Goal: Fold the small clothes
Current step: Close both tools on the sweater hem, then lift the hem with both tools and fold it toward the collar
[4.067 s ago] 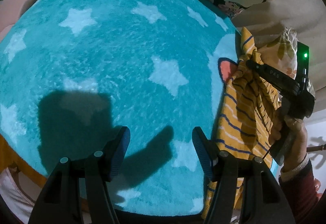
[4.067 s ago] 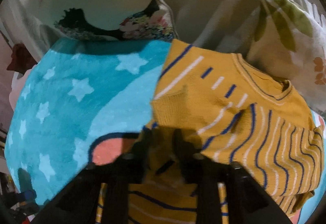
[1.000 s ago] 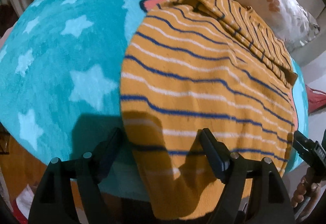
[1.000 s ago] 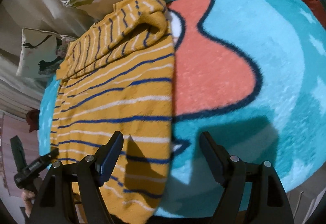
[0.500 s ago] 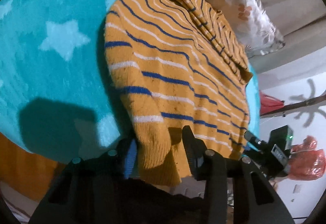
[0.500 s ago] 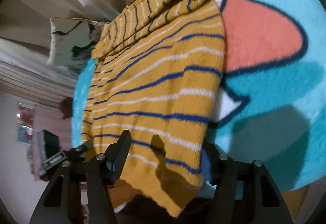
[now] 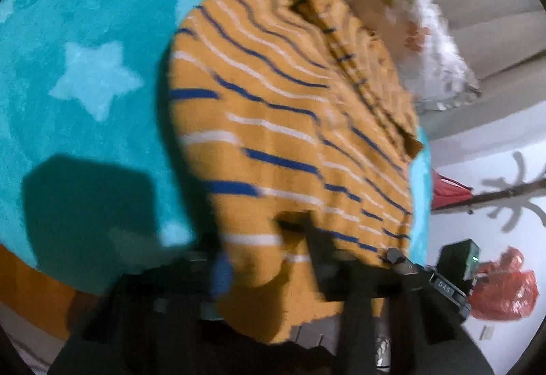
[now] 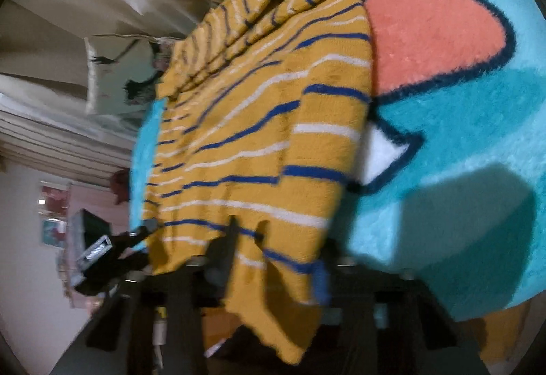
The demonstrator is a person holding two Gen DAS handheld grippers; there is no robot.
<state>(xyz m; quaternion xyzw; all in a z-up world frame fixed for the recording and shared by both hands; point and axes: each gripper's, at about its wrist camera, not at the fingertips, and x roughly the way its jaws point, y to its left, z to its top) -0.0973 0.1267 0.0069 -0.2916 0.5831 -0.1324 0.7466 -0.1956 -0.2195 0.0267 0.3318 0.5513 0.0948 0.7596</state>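
Sweater [image 7: 283, 122] lies spread out on the blue star blanket [image 7: 92, 74], its near edge hanging off the bed. In the left view, the left gripper [image 7: 269, 269] has just been closing and now pinches the near left corner. In the right view, the right gripper [image 8: 273, 259] has just been closing too, and its jaws squeeze the near right corner. No fold shows across the body yet. I think that fold comes next.

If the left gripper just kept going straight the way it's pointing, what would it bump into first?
The yellow striped sweater: the left gripper is already shut on its hem. Beyond that lies the blue star blanket, though depth is hard to judge.
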